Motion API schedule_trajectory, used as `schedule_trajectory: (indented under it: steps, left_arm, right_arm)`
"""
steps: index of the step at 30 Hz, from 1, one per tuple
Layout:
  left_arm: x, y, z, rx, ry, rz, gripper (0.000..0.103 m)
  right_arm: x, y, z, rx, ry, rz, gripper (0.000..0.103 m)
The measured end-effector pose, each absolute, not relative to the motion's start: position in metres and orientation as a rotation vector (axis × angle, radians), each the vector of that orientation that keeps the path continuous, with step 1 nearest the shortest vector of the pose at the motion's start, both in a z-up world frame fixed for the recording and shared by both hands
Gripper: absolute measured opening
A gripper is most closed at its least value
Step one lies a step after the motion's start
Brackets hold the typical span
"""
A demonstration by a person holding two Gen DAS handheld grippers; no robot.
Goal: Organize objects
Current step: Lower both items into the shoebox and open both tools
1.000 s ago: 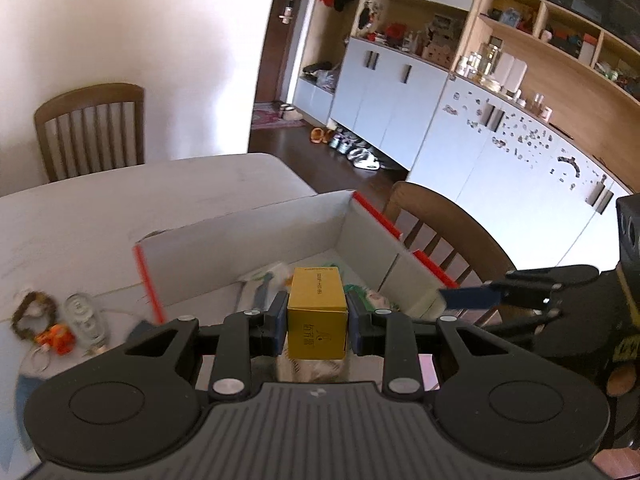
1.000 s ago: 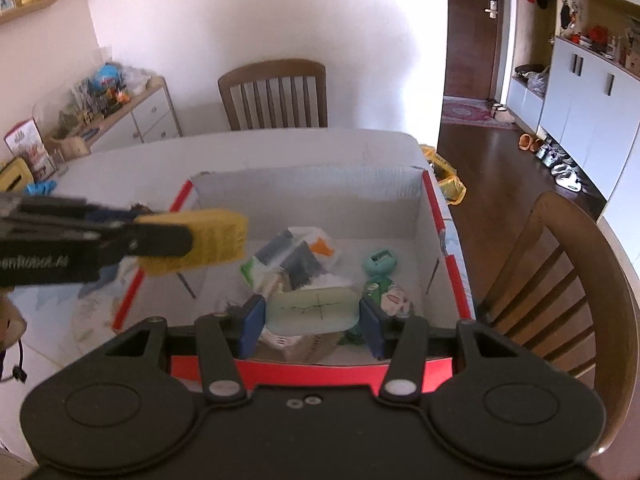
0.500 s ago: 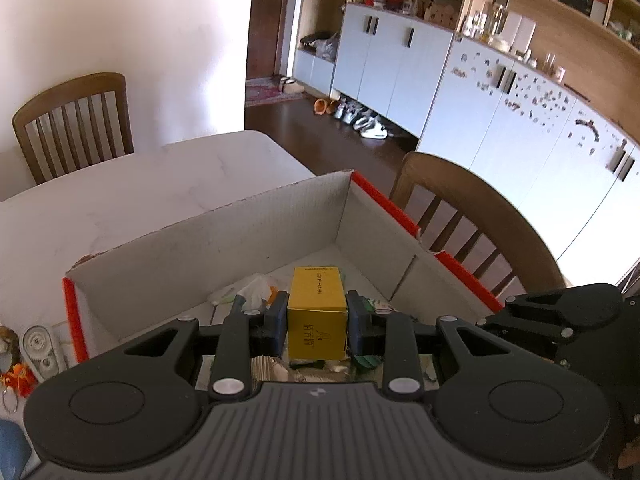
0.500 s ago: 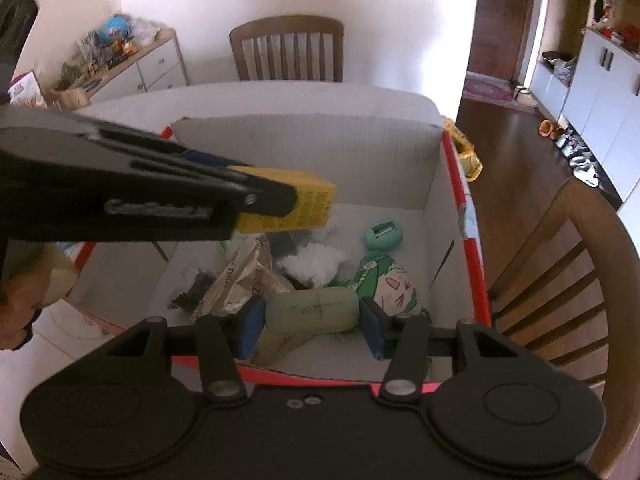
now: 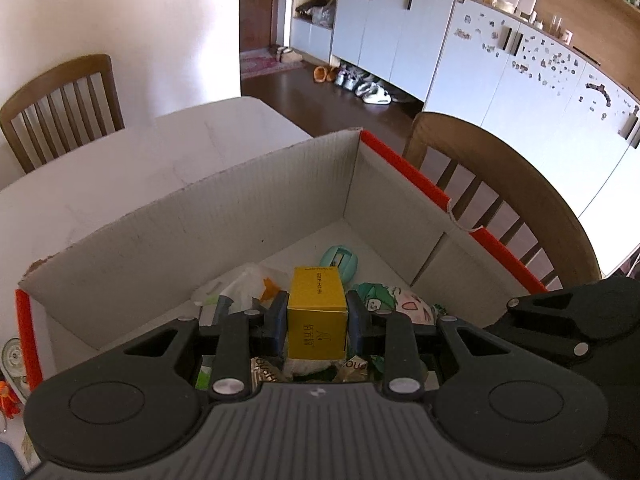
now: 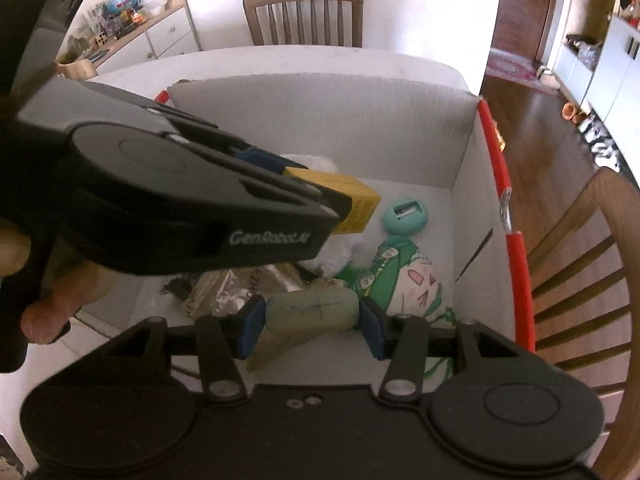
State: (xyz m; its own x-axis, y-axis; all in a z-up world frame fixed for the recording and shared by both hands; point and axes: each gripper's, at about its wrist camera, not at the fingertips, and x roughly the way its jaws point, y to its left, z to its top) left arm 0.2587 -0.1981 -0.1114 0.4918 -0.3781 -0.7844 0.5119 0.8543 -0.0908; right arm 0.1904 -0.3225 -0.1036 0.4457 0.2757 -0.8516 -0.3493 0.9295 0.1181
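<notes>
My left gripper is shut on a small yellow box and holds it inside the open cardboard box with red rims, above the contents; the yellow box also shows in the right wrist view. My right gripper is shut on a pale green oblong object, held over the cardboard box's near side. Inside lie a mint round item, a green-and-white printed pouch, white crumpled plastic and a foil packet.
The cardboard box sits on a white table. Wooden chairs stand at the far side and right side. Small items lie on the table left of the box. White cabinets line the room.
Both grippers have moved forward and down into the cardboard box with their objects still held. The left gripper now reaches well across the right wrist view.
</notes>
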Motion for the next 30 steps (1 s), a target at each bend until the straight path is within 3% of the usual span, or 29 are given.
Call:
schedule_trajectory:
  steps: [16, 27, 28, 30]
  left_arm:
    - [0.267, -0.196, -0.124, 0.154, 1.012, -0.538, 0.029]
    - [0.253, -0.191, -0.109, 0.127, 0.975, -0.536, 0.03]
    - [0.251, -0.19, -0.107, 0.125, 0.971, -0.538, 0.032]
    - [0.246, -0.187, -0.103, 0.119, 0.958, -0.538, 0.05]
  right_arm:
    - [0.199, -0.334, -0.113, -0.052, 1.082, 0.382, 0.051]
    - [0.189, -0.337, -0.096, -0.055, 1.035, 0.407, 0.06]
    - [0.188, -0.337, -0.094, -0.055, 1.026, 0.407, 0.06]
    - [0.185, -0.337, -0.09, -0.052, 1.008, 0.401, 0.06]
